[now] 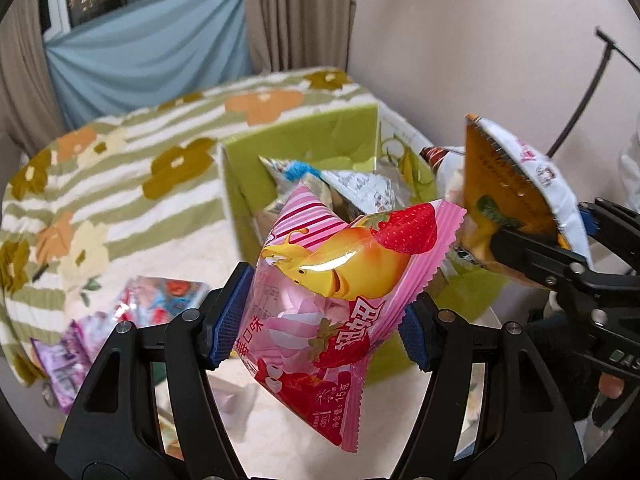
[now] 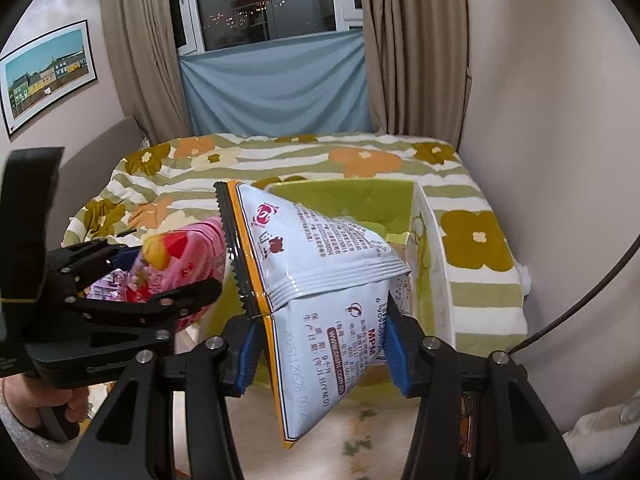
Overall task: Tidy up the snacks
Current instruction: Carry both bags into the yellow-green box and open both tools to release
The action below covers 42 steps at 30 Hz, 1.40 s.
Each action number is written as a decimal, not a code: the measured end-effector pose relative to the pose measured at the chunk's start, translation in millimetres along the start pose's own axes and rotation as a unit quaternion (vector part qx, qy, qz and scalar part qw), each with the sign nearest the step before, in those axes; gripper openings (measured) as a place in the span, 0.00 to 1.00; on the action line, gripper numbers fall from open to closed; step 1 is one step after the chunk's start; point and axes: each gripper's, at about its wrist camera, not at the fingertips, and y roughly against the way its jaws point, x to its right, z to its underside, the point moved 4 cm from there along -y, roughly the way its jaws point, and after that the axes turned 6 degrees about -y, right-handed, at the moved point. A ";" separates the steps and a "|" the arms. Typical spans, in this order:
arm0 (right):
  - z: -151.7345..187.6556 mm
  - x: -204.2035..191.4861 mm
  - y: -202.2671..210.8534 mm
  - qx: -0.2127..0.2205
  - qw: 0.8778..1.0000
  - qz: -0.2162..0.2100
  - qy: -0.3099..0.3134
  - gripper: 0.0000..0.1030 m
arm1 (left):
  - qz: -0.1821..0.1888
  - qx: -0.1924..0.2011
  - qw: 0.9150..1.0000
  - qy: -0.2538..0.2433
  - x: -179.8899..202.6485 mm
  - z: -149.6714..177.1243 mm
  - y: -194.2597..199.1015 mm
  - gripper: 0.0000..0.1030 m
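My left gripper is shut on a pink strawberry marshmallow packet and holds it up in front of a green box. My right gripper is shut on a white and orange snack bag and holds it above the near edge of the same box. In the left wrist view the right gripper and its bag are at the right, over the box. In the right wrist view the left gripper with the pink packet is at the left. Several packets lie in the box.
The box stands on a bed with a flowered green-striped blanket. Loose snack packets lie on the blanket at the left. A wall runs along the right side. A curtained window is behind the bed.
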 end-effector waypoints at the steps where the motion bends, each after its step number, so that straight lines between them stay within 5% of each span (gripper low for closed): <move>1: -1.0 5.3 -3.9 -0.004 1.000 -0.003 -0.002 0.47 | -0.001 -0.005 1.000 0.002 1.7 0.3 -7.3 0.62; 7: 0.0 33.4 -22.9 -0.030 0.999 -0.022 -0.007 0.47 | -0.033 -0.014 0.999 0.006 15.3 -7.4 -30.9 0.71; 11: 1.1 43.6 -26.8 -0.034 0.999 -0.034 -0.005 0.47 | -0.034 -0.007 0.999 0.013 18.2 -9.5 -29.7 0.98; 27: -18.6 56.7 -15.3 -0.035 0.996 -0.076 -0.017 0.47 | -0.059 -0.001 0.997 0.048 5.6 5.3 12.6 0.98; 39: -5.2 49.0 -64.5 -0.082 0.994 -0.069 -0.031 0.49 | -0.064 -0.029 0.995 0.075 -10.4 22.0 4.3 0.98; 42: -2.3 50.4 -67.9 -0.077 0.993 -0.081 -0.042 0.75 | -0.064 -0.034 0.994 0.081 -12.2 30.1 4.0 0.98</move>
